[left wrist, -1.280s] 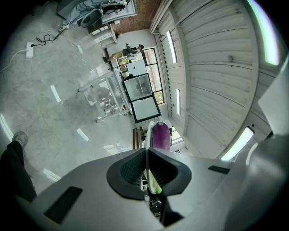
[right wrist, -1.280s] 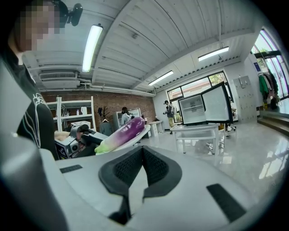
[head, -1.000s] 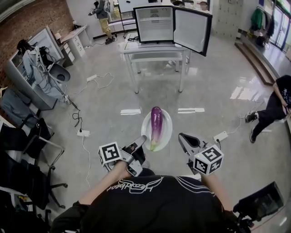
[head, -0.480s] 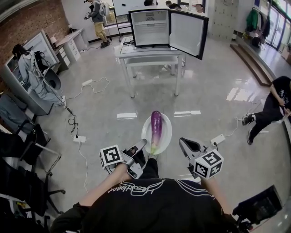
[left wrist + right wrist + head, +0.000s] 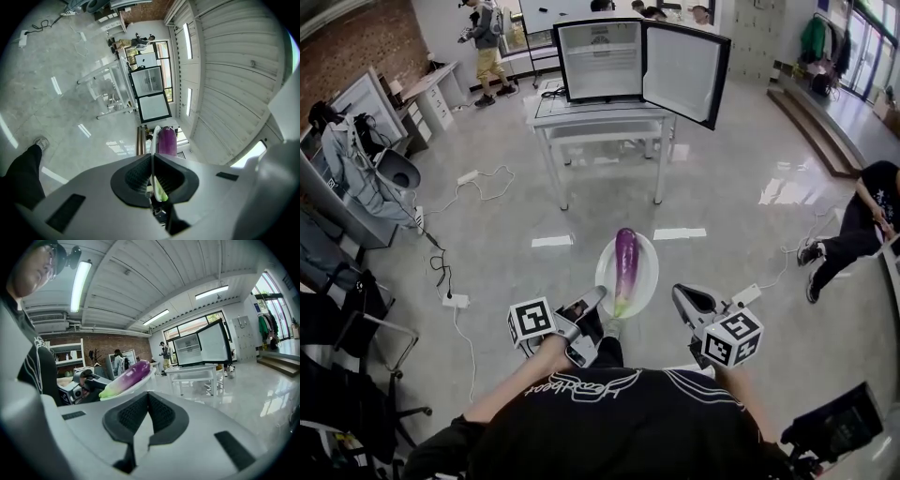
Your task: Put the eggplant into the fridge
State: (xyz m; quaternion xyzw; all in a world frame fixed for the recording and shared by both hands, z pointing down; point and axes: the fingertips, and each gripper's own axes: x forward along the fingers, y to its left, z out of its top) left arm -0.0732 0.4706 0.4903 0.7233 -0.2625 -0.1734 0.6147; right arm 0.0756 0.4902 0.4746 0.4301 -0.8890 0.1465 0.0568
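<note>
A purple eggplant (image 5: 624, 265) with a green stem end lies on a white plate (image 5: 649, 278) carried above the floor. My left gripper (image 5: 594, 299) is shut on the plate's near left rim; in the left gripper view the thin plate (image 5: 153, 138) edge runs between the pads, with the eggplant (image 5: 167, 140) beyond. My right gripper (image 5: 681, 297) hangs to the right of the plate, shut with nothing in it. The right gripper view shows its jaws (image 5: 147, 397) closed together and the eggplant (image 5: 130, 376) to the left. The small fridge (image 5: 598, 58) stands ahead on a white table (image 5: 546, 113), its door (image 5: 682, 73) swung open.
Cables and a power strip (image 5: 455, 301) lie on the floor at left. Chairs and a desk (image 5: 356, 112) line the left side. A person sits on the floor at right (image 5: 862, 220); other people stand behind the fridge.
Both grippers and the plate with the eggplant have been carried forward; the fridge and table now appear slightly nearer and further left. The grip is unchanged.
</note>
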